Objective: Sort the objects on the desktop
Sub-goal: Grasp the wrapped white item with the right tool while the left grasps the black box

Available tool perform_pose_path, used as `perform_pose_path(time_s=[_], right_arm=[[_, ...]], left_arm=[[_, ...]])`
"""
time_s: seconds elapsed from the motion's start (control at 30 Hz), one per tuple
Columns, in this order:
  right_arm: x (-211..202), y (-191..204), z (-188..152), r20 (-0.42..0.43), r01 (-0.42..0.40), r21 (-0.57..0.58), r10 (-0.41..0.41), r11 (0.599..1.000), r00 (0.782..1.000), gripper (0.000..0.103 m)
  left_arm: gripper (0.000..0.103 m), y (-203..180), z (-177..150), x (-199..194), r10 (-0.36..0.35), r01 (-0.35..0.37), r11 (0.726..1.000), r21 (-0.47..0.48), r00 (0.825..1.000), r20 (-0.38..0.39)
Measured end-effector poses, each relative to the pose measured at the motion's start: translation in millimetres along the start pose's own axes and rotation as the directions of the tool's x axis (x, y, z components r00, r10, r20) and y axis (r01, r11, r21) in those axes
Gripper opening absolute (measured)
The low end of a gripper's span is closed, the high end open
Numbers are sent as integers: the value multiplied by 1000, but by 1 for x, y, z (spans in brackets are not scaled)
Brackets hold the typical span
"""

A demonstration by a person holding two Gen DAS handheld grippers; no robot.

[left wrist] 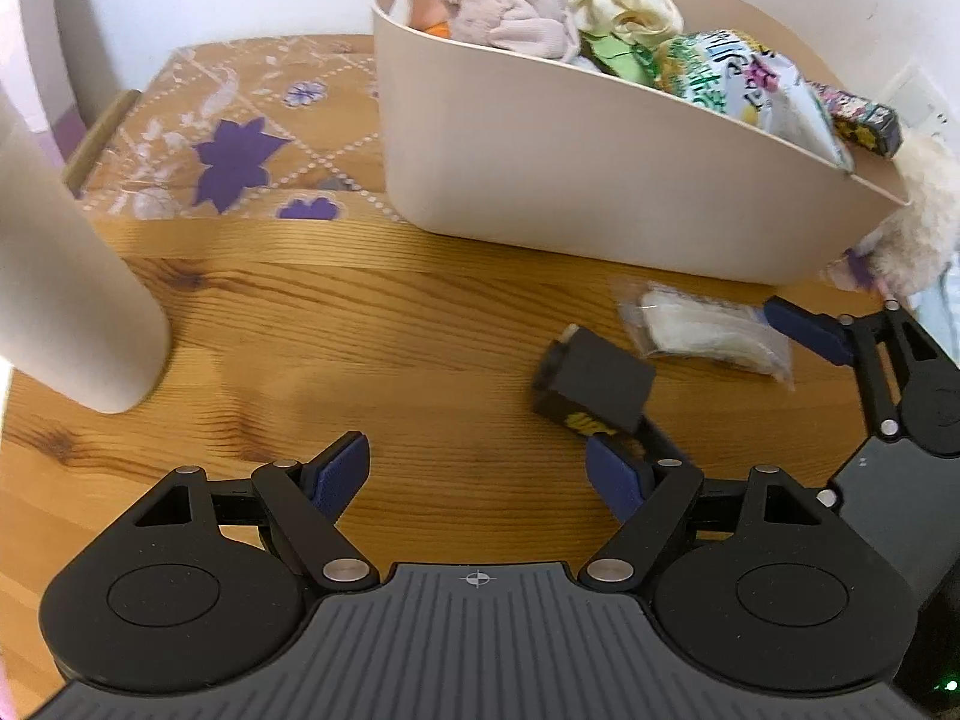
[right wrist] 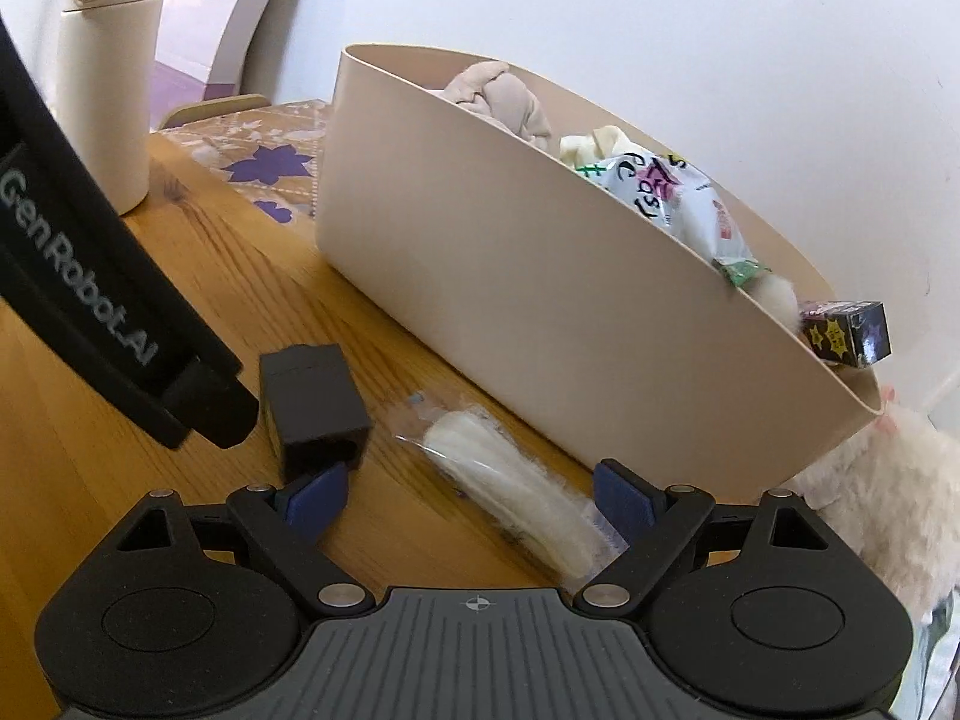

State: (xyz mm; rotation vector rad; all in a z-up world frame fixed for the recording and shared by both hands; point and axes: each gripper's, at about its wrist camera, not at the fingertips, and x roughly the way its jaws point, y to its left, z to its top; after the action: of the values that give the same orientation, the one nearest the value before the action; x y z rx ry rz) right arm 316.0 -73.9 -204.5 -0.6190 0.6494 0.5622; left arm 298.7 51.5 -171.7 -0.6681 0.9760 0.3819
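A small black box [left wrist: 594, 384] [right wrist: 312, 402] lies on the wooden table in front of a beige bin [left wrist: 600, 180] [right wrist: 510, 276]. Beside it lies a clear packet of white fibre [left wrist: 702, 330] [right wrist: 510, 480]. My right gripper [right wrist: 468, 504] [left wrist: 726, 381] is open and straddles the packet; its pads stand clear of the packet, and the left fingertip [right wrist: 312, 501] is close to the black box. My left gripper [left wrist: 477, 471] hovers open over bare wood to the left of the box, with nothing between its fingers.
The bin holds soft cloths, a snack bag [left wrist: 744, 78] and a small dark printed box [right wrist: 846, 333] on its rim. A cream bottle [left wrist: 60, 276] [right wrist: 102, 90] stands at the left. A white plush toy [left wrist: 918, 234] [right wrist: 870, 498] lies by the bin's right end. A flowered mat [left wrist: 240, 144] lies behind.
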Motion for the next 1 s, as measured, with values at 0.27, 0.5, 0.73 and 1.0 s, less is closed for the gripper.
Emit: perform_pose_path(time_s=[0.27, 0.5, 0.73, 1.0], right_arm=[[12, -51, -9, -51, -142, -17, 141, 990, 989, 92], [17, -62, -4, -102, -276, -15, 273, 961, 957, 92], [20, -55, 2, -132, -371, -56, 362, 927, 923, 90], [33, -69, 6, -132, -369, 70, 375, 927, 917, 91]], left_arm=[[81, -17, 4, 11, -35, 35, 999, 17, 999, -1], [81, -33, 12, 27, 14, -15, 994, 107, 1000, 8], [81, -42, 14, 39, 55, -63, 961, 270, 998, 35], [82, -37, 21, 44, 42, -64, 952, 299, 996, 80]])
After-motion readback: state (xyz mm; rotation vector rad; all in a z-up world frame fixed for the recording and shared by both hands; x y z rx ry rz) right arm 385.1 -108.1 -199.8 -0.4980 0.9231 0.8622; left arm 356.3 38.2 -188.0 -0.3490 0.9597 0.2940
